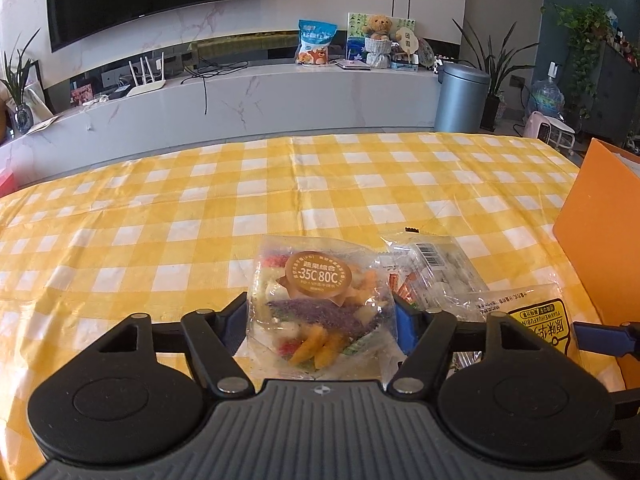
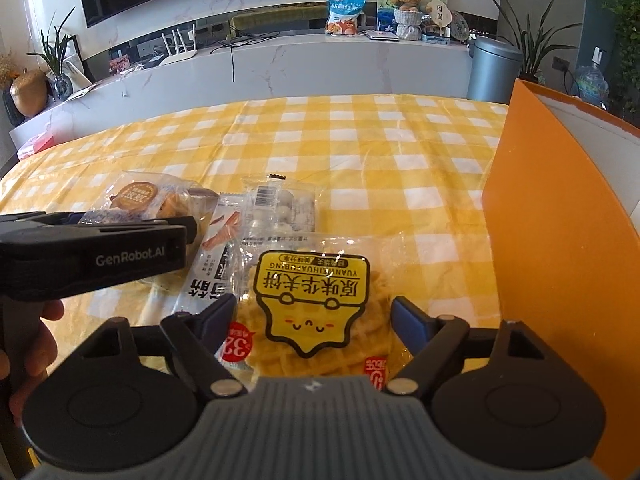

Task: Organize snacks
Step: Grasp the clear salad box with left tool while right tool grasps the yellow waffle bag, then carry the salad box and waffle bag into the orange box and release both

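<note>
Barely begun: our left gripper [image 1: 320, 316] straddled the dried fruit bag [image 1: 316, 300], unclenched; our right gripper [image 2: 312, 320] gaped around the waffle pack [image 2: 316, 312]; orange box [image 2: 552, 240] to its right.

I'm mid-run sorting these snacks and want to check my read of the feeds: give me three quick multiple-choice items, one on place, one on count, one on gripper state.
1. Where is the orange box relative to the snack packs?
A. Their left
B. Their right
C. Under them

2. How many snack packs lie on the checked tablecloth?
A. Two
B. Four
C. Six

3. What brackets the left gripper?
A. Dried fruit pack
B. Waffle pack
C. Nothing

Answers:
1 B, it stands at the right edge in both views.
2 B: dried fruit, stick pack, white-ball pack, waffle.
3 A, its open fingers flank that pack.
</note>
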`<state>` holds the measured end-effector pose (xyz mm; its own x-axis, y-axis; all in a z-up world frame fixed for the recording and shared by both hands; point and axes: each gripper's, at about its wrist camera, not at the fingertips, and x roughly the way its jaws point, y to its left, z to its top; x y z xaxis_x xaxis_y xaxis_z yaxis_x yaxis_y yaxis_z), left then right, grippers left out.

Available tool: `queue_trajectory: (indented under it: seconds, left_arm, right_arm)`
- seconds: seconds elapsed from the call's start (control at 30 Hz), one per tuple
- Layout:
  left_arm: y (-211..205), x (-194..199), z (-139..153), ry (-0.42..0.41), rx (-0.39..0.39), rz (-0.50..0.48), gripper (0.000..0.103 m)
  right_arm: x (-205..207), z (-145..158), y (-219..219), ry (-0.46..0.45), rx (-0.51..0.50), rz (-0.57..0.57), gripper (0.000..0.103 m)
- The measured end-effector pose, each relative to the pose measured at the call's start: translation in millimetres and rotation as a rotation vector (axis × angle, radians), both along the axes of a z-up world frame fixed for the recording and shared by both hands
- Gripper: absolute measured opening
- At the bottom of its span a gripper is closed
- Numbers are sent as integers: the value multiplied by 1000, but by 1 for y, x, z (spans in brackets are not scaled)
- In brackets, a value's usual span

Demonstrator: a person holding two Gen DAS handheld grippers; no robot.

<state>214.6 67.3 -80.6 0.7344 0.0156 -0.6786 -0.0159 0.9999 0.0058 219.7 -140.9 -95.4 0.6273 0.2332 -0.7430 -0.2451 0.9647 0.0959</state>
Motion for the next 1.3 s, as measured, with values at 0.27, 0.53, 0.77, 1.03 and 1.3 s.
queue_trajectory:
  seconds: [0.27, 0.53, 0.77, 1.03, 1.3]
  left_arm:
    - [0, -4, 5, 1, 3, -5, 65]
    - [0, -24, 18, -25, -11, 22, 65]
    - [-2, -49, 34, -40, -49, 35, 65]
    - [-11, -79, 53, -14, -58, 57, 65]
    - [-23, -104, 75, -41, -57, 53, 65]
  right_arm:
    - [0, 2, -2, 5, 2, 9, 72]
    - [-12, 13, -7, -9, 21, 13, 69]
    - [-29, 33, -12, -63, 6, 35, 68]
    - [-60, 64, -27, -133, 22, 73, 67]
    - [-89, 93, -56, -172, 95, 89, 65]
